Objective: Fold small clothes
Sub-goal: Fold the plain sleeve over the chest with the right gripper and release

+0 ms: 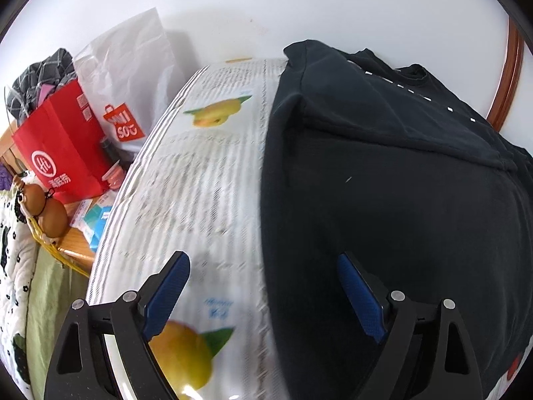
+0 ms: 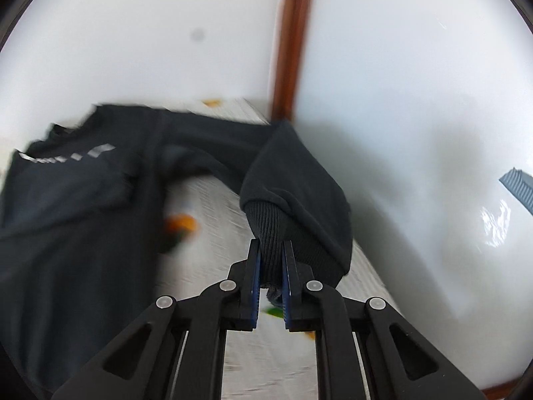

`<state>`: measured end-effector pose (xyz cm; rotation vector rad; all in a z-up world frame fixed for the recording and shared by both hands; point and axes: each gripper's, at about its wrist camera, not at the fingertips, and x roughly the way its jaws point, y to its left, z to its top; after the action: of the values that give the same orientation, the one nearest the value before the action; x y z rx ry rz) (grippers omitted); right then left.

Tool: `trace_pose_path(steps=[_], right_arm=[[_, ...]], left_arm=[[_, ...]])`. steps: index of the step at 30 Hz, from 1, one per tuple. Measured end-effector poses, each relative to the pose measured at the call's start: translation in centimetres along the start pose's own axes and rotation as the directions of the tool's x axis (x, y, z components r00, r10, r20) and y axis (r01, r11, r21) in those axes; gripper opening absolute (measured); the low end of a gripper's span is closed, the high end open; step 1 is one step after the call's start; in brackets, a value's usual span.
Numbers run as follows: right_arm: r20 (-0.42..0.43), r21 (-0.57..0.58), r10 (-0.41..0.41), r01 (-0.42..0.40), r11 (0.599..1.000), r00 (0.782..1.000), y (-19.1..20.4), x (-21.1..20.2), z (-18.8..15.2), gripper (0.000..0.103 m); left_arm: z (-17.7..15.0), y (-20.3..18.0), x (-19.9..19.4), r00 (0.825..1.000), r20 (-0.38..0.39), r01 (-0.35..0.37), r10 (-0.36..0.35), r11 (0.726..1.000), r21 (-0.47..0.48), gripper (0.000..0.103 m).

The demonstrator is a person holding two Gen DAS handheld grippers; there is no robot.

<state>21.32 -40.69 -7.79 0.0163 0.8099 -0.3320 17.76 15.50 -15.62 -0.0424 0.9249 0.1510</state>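
Note:
A black sweatshirt (image 1: 383,183) with small white lettering lies on a table covered by a white cloth with lemon prints (image 1: 200,173); one sleeve is folded across its body. My left gripper (image 1: 263,266) is open and empty, hovering over the sweatshirt's left edge. In the right wrist view, my right gripper (image 2: 270,250) is shut on the ribbed cuff (image 2: 269,230) of the sweatshirt's other sleeve (image 2: 299,173) and holds it lifted above the table, to the right of the body (image 2: 76,200).
Left of the table stand a red paper bag (image 1: 63,153), a white Miniso bag (image 1: 130,80), small boxes (image 1: 96,216) and brown gourds (image 1: 43,206) on a wooden side table. A white wall and a brown wooden frame (image 2: 293,40) are behind.

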Motion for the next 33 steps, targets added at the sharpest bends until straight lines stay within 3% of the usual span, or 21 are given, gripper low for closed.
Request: trace_pose_path(steps=[6, 11, 16, 25, 31, 33], right_arm=[[0.052, -0.072, 0.116, -0.112, 0.991, 0.992, 8.8, -4.2, 3.0, 0.01], [0.053, -0.171, 0.252, -0.239, 0.956, 0.966, 18.7, -6.5, 4.7, 0.01], [0.044, -0.262, 0.35, -0.327, 0.908, 0.936, 28.2, -5.9, 6.3, 0.01], [-0.031, -0.294, 0.51, -0.495, 0.818, 0.86, 40.1, -2.4, 9.1, 0.01], [-0.077, -0.304, 0.598, -0.59, 0.748, 0.798, 45.4, -0.9, 9.5, 0.01], [-0.093, -0.308, 0.64, -0.634, 0.71, 0.762, 46.3, -0.9, 9.0, 0.01]], left_arm=[[-0.2, 1.4, 0.1, 1.0, -0.003, 0.031, -0.031, 0.999, -0.024, 0.089], [-0.2, 0.8, 0.4, 1.0, 0.016, 0.007, -0.007, 1.0, 0.006, 0.091], [-0.3, 1.3, 0.6, 1.0, 0.011, 0.024, -0.024, 1.0, -0.012, 0.094], [-0.4, 1.6, 0.9, 1.0, 0.0, 0.014, -0.014, 1.0, -0.024, 0.101], [-0.4, 1.7, 0.9, 1.0, -0.003, 0.015, -0.015, 1.0, -0.027, 0.102], [-0.4, 1.7, 1.0, 1.0, -0.004, 0.013, -0.013, 1.0, -0.026, 0.102]])
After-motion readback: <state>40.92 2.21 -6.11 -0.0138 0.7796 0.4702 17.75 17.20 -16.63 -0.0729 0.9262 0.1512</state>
